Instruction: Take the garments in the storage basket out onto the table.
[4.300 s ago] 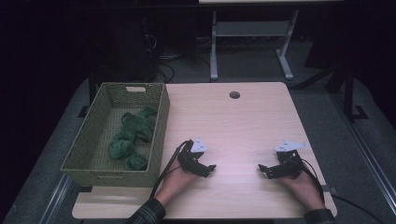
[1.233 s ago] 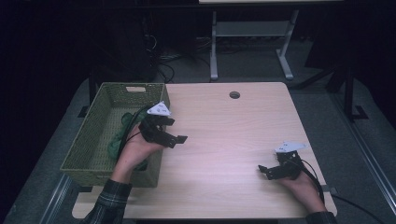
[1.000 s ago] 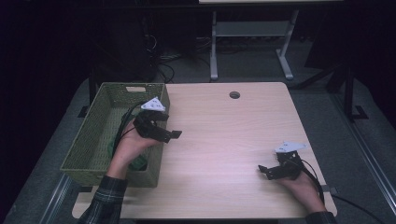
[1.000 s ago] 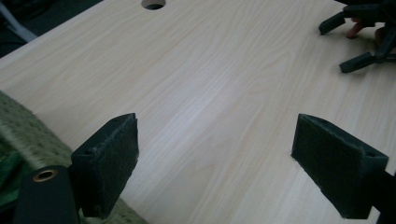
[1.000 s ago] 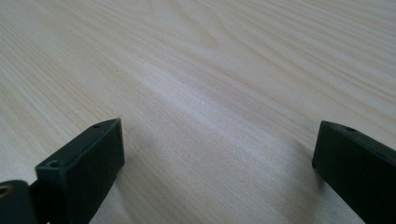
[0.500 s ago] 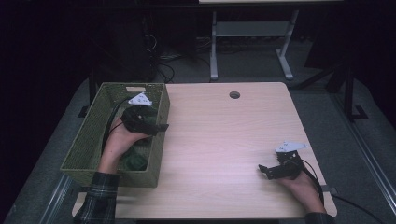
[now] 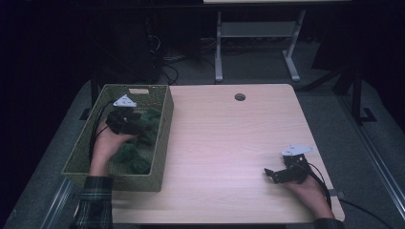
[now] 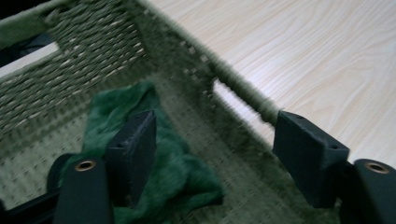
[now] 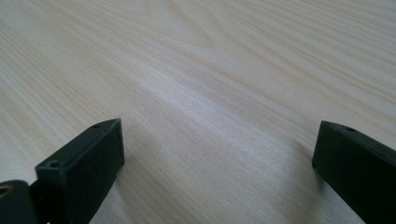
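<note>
Since the earlier frames, left hand-held gripper (image 7: 128, 120) has moved from the bench front across into the basket (image 7: 161, 129); right hand-held gripper (image 7: 282, 172) has stayed put near the bench's front right corner. Green cloths (image 7: 136, 143) lie piled in the basket, bunched toward its right wall and middle. Left hand-held gripper now hangs inside the basket over the pile, jaws wide apart, nothing between them. In the left gripper view (image 8: 215, 154) one jaw sits in front of a fuzzy green cloth (image 8: 173, 158) on the woven floor, the other jaw lines up with the basket's right rim (image 8: 233, 88); can't tell if the jaw touches the cloth. Basket wall there is blurred. Left hand (image 7: 107, 143) and plaid sleeve (image 7: 93, 205) reach in over the basket's near end, cable (image 7: 93, 136) trailing along the left side. Basket sits at the left edge of the bench (image 7: 229, 143), partly overhanging it. Right hand-held gripper rests low on the bare wood, jaws spread wide and empty, seen the same in the right gripper view (image 9: 217, 154). Right hand (image 7: 310, 195) behind it. Round hole (image 7: 239, 97) near the bench's far edge. Metal frame (image 7: 258, 33) stands on the floor beyond.
</note>
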Motion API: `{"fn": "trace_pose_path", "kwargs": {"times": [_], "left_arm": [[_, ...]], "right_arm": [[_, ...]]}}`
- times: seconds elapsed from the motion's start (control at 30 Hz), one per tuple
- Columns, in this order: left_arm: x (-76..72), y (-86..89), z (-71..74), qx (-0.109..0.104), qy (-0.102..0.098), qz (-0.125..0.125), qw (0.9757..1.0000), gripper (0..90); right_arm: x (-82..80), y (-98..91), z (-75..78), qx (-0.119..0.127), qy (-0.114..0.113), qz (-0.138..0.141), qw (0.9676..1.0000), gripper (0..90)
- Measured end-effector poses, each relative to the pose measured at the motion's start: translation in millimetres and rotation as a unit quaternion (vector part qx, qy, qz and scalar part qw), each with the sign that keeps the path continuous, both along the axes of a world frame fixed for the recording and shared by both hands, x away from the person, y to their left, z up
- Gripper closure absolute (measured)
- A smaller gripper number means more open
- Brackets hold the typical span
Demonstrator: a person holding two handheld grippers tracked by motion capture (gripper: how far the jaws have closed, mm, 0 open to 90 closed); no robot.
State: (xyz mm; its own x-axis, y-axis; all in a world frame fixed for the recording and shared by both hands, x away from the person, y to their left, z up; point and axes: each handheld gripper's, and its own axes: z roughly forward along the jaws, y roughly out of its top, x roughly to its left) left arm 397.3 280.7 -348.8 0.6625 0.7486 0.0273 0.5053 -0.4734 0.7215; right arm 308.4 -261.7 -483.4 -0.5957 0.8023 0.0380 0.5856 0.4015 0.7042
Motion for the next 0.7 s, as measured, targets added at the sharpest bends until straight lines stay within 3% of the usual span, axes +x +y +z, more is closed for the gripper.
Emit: {"fn": "trace_pose_path", "kwargs": {"times": [0.4,0.7], "left_arm": [[6.2,25.2,-18.3,0.024,0.025,0.038,0.9987,36.6],[11.6,32.4,-29.1,0.053,0.048,0.048,0.9963,37.6]], "right_arm": [[0.7,-0.2,-0.1,0.0,-0.001,0.0,1.0,1.9],[0.7,-0.1,-0.1,0.0,-0.001,-0.001,1.0,1.9]]}}
